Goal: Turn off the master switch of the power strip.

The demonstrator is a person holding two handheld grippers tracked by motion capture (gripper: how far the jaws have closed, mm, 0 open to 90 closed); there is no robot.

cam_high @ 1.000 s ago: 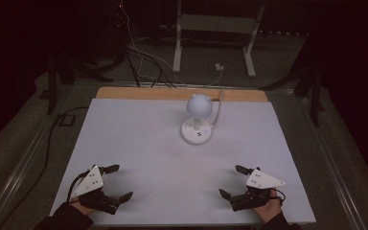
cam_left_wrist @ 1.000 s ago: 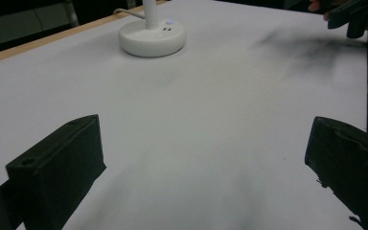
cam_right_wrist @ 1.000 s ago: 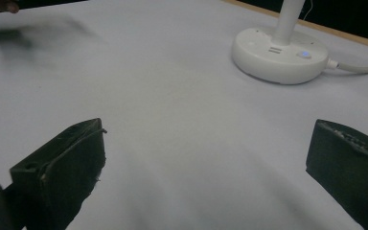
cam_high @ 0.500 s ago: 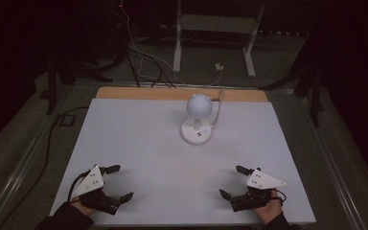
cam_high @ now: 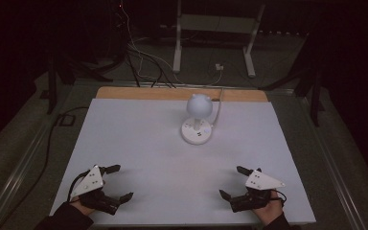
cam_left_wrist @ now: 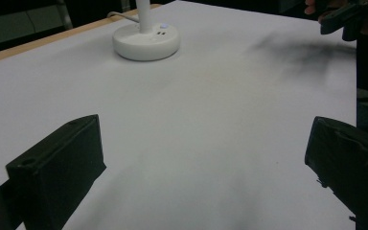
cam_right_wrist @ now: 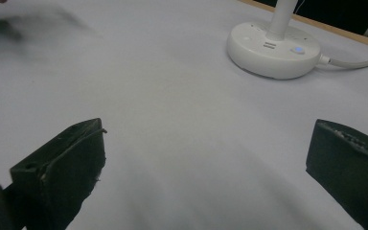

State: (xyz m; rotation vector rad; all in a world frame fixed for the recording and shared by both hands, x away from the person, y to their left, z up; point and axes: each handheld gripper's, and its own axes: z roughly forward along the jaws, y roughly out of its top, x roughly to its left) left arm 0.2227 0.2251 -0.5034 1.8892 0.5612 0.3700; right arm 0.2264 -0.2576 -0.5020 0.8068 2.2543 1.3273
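A small white desk lamp [cam_high: 198, 120] with a round head and a round base stands at the far middle of the white table [cam_high: 139, 139]. Its base [cam_left_wrist: 146, 42] shows in the left gripper view, and the same base [cam_right_wrist: 274, 48] with a lit blue button in the right gripper view. My left gripper [cam_high: 119, 182] rests open at the near left, with nothing between its jaws. At the near right my right gripper [cam_high: 234, 181] is open and holds nothing. Both stay well short of the lamp.
A white cable [cam_high: 218, 100] runs from the lamp over the table's wooden far edge [cam_high: 172, 94]. Beyond the table stand a white metal frame [cam_high: 215, 38] and loose cables [cam_high: 143, 57] on a dark floor. The other hand's gripper [cam_left_wrist: 345, 17] shows at the left gripper view's top right.
Both hands and grippers have shifted only very slightly near the table's front edge. The lamp has not moved.
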